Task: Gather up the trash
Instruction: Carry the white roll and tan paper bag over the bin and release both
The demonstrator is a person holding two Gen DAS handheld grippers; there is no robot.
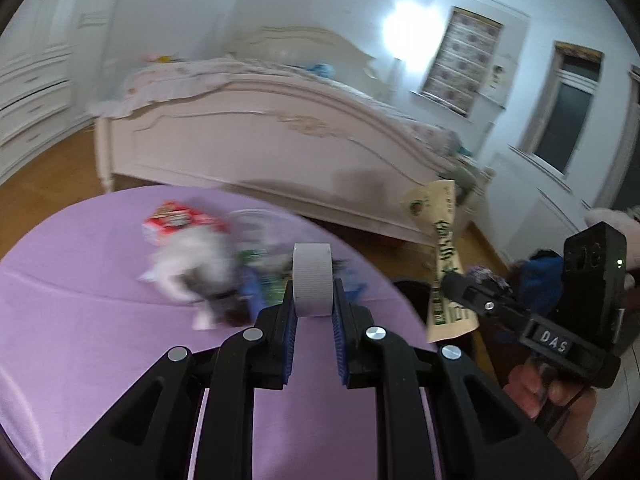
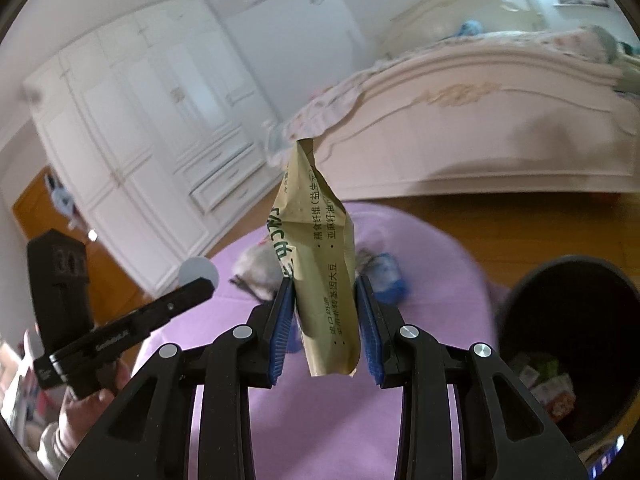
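My left gripper is shut on a grey-white tape roll, held upright above the purple table. My right gripper is shut on a tan food packet with green print, held above the table; the packet also shows in the left wrist view. More trash lies in a blurred heap on the table: a red and white packet, white crumpled paper and blue and green wrappers. A dark bin with wrappers inside stands at the right of the table.
A white bed stands beyond the table on a wooden floor. A white wardrobe lines the left wall. The left gripper body shows in the right wrist view, the right gripper body in the left wrist view.
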